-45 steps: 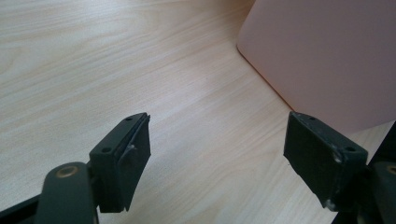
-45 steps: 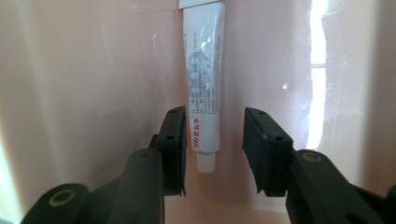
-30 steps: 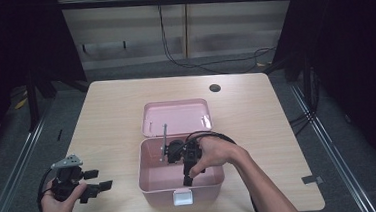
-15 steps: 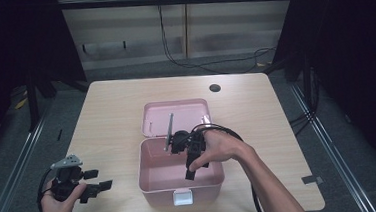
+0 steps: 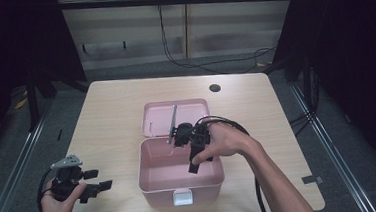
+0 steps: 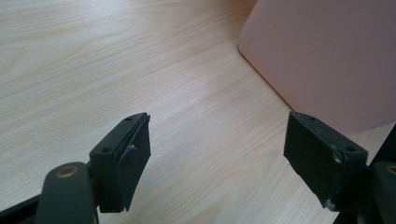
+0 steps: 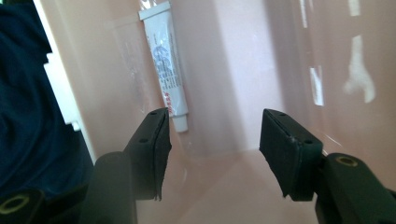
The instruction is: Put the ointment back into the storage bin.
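Your right gripper reaches down into the open pink box near the front middle of the table, your right hand wrapped around it from the box's right rear corner. In the right gripper view its jaws stand spread apart with nothing between them, pointing along the pink inside of the box. A white tube in a clear wrapper lies against the box's inner wall just beyond the left jaw, its cap end nearest that jaw; you cannot tell whether the two touch. The box's lid lies flat on the table right behind the box, and a thin grey strip stands up at the seam between them. Your left gripper sits low at the table's front left corner, held in your left hand, well apart from the box. Its jaws are released too, wide open over bare wood, with the box's pink outer wall ahead of the right jaw. A small dark round spot lies near the table's far edge.
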Action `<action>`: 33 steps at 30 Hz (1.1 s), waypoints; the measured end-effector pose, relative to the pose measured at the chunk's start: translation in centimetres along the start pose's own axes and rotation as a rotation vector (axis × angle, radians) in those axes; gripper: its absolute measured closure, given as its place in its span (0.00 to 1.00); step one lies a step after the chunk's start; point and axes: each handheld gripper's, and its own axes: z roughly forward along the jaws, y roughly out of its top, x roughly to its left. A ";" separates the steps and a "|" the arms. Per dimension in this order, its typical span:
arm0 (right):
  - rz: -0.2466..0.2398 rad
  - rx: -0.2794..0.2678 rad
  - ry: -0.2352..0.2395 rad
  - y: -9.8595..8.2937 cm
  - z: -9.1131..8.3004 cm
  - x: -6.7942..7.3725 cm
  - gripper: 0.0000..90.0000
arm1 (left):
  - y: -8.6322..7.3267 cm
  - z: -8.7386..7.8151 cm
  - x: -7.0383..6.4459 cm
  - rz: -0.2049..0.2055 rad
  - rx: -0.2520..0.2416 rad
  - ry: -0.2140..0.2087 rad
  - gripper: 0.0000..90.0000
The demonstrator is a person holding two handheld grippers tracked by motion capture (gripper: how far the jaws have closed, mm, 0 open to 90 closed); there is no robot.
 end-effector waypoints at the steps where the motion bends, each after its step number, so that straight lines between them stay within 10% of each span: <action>1: 0.001 -0.016 -0.003 -0.2 -0.7 -0.1 0.49 | 0.0 0.0 0.0 0.000 0.000 -0.001 0.25; 33: 0.214 -0.137 -0.119 -6.8 -5.7 -0.2 0.49 | 0.0 0.0 0.0 0.003 0.003 0.002 0.25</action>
